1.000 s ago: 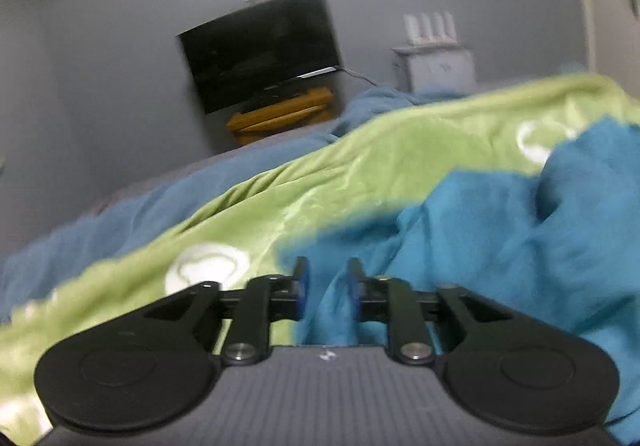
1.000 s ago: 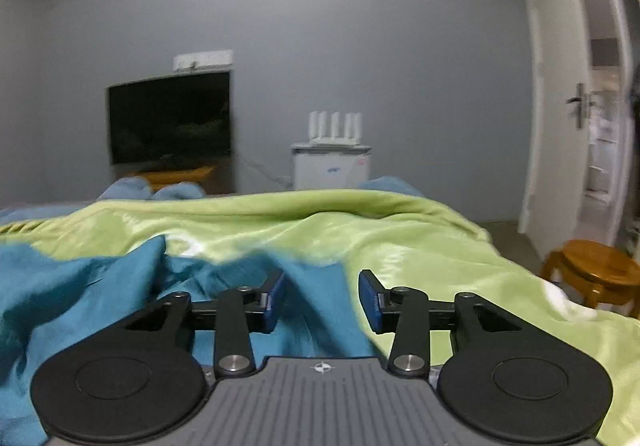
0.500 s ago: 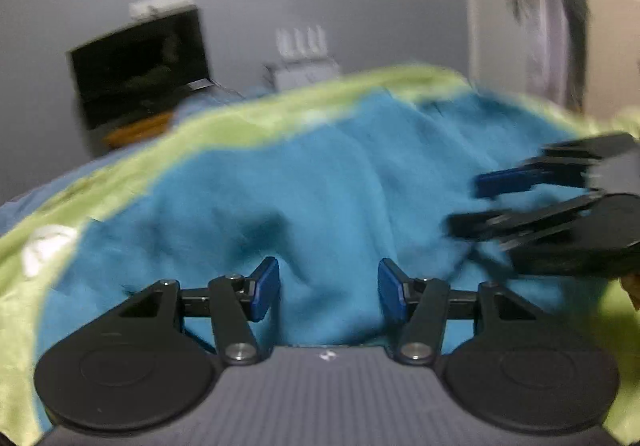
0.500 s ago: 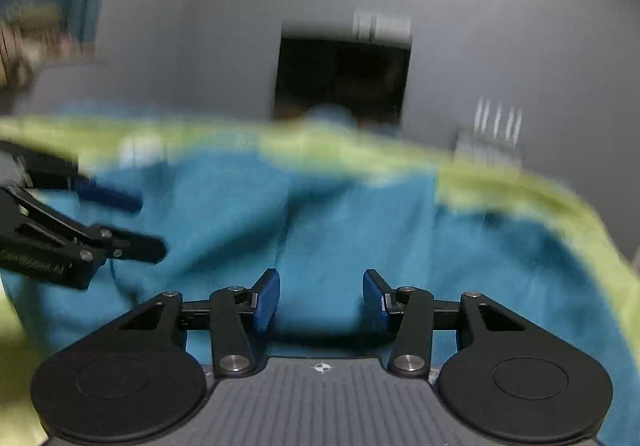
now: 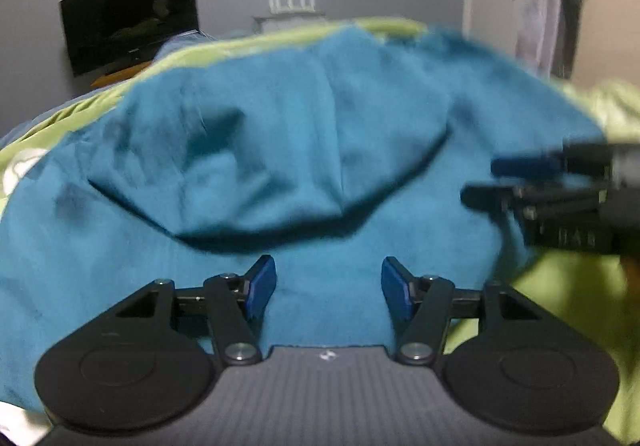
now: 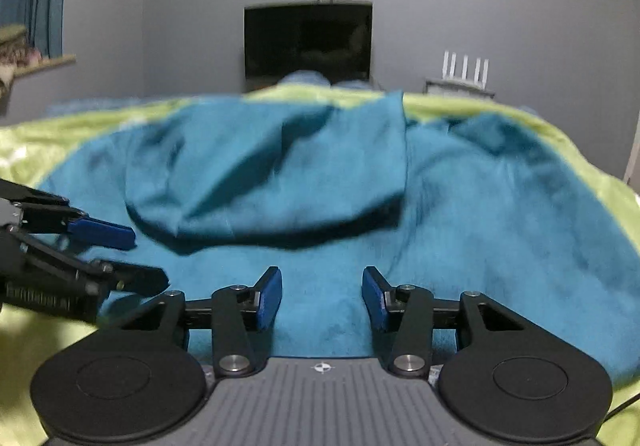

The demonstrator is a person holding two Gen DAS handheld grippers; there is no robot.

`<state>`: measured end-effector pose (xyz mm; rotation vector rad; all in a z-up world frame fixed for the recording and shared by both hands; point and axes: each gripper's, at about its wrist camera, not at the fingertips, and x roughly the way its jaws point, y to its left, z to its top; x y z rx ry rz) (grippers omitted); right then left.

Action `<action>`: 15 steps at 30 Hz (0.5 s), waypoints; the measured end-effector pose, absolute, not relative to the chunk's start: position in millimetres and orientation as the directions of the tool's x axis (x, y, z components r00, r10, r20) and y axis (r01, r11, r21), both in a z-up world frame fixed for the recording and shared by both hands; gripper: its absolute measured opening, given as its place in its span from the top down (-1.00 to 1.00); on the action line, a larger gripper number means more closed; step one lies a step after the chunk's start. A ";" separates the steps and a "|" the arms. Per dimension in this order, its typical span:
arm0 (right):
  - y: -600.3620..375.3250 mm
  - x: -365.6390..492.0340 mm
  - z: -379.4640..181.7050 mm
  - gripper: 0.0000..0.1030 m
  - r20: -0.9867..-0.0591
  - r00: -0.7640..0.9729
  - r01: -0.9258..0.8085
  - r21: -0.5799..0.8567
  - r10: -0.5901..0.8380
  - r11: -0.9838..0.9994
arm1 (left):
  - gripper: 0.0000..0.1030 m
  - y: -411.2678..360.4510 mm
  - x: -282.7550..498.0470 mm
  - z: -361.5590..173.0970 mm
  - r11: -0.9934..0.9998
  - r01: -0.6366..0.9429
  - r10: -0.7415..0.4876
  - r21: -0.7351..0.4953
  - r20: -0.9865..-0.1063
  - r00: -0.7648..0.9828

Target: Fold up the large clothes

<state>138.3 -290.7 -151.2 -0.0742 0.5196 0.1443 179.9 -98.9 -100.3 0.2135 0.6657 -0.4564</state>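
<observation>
Both claws have swung round since a second ago, when they looked across the green blanket with narrower gaps; now each faces the teal garment (image 5: pixel 320 149) squarely, jaws spread wide and empty.

Taking the garment as the landmark: it lies spread on the green blanket (image 6: pixel 48 141) over the bed, with a top layer already doubled back toward the near side, its curved fold edge casting a dark shadow. Off its left side the left claw (image 5: pixel 328 288) hovers just above the near hem, touching nothing that I can see. Near its middle the right claw (image 6: pixel 322 292) hangs likewise over the near hem. Beyond its far edge stand a dark television (image 6: pixel 308 41) and a white router (image 6: pixel 464 67) against the grey wall.

My judgement: the cloth is soft, light and limp, so it will sag and crease unless pinched at two spread corners or along the hem.
</observation>
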 end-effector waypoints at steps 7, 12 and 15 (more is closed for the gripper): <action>-310.6 104.5 -130.3 0.00 -0.506 0.846 -0.056 0.226 0.167 0.972 | -0.20 -89.9 180.6 -111.8 0.889 0.454 -0.315 0.061 -0.637 0.703; -342.8 83.7 -149.3 -0.08 -0.614 0.753 0.103 0.463 0.235 0.880 | -0.23 -91.0 172.3 -112.3 0.892 0.444 -0.299 0.083 -0.628 0.718; -356.5 83.9 -163.2 -0.12 -0.597 0.774 0.158 0.505 0.212 0.848 | -0.24 -85.8 166.3 -111.6 0.893 0.441 -0.296 0.087 -0.623 0.723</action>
